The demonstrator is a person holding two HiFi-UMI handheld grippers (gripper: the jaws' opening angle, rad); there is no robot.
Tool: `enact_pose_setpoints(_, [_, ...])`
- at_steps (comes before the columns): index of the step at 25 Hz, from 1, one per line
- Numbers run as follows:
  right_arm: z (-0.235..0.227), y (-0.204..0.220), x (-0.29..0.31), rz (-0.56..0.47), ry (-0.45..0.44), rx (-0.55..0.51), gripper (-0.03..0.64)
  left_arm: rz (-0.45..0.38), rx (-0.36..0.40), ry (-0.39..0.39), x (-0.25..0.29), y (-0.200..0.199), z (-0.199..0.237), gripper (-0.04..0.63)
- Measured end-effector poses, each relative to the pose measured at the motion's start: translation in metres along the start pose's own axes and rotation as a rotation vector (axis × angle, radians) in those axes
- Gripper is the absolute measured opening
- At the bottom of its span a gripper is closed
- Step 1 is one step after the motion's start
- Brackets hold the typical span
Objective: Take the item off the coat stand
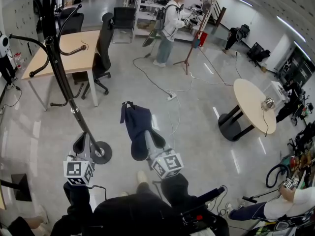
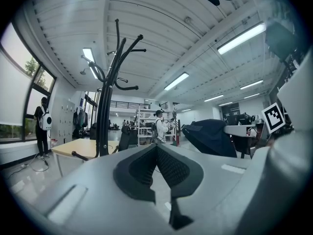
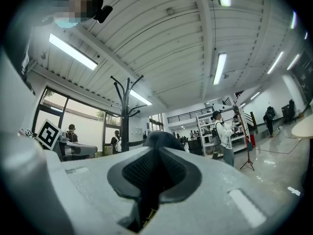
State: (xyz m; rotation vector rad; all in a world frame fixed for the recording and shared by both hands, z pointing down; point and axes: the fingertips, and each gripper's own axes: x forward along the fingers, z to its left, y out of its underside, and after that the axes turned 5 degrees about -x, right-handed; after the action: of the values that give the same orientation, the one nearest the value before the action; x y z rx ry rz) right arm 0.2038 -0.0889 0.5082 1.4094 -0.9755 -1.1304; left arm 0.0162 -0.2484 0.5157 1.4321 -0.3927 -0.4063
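Note:
A black coat stand (image 1: pixel 59 68) rises at the left of the head view, its round base (image 1: pixel 102 153) on the floor; its hooks are bare. A dark navy garment (image 1: pixel 136 123) hangs over the tip of my right gripper (image 1: pixel 147 134), which is shut on the cloth. In the right gripper view dark fabric (image 3: pixel 161 138) fills the gap between the pads, with the stand (image 3: pixel 125 116) beyond at the left. My left gripper (image 1: pixel 83 139) is beside the stand's base, shut and empty. The left gripper view shows the stand (image 2: pixel 105 116) ahead and the garment (image 2: pixel 210 137) at the right.
A wooden desk (image 1: pixel 74 48) and a black office chair (image 1: pixel 103 50) stand behind the coat stand. A round table (image 1: pixel 252 100) is at the right. Cables (image 1: pixel 170 95) cross the floor. A person (image 1: pixel 170 26) stands far back by shelves; another sits at bottom right (image 1: pixel 290 205).

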Motion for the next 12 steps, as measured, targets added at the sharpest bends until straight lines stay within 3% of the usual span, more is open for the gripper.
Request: enact_pose_setpoints(12, [-0.0016, 0.0010, 0.0019, 0.002, -0.002, 0.002, 0.029, 0.002, 0.001, -0.004, 0.0013, -0.0001, 0.0008, 0.003])
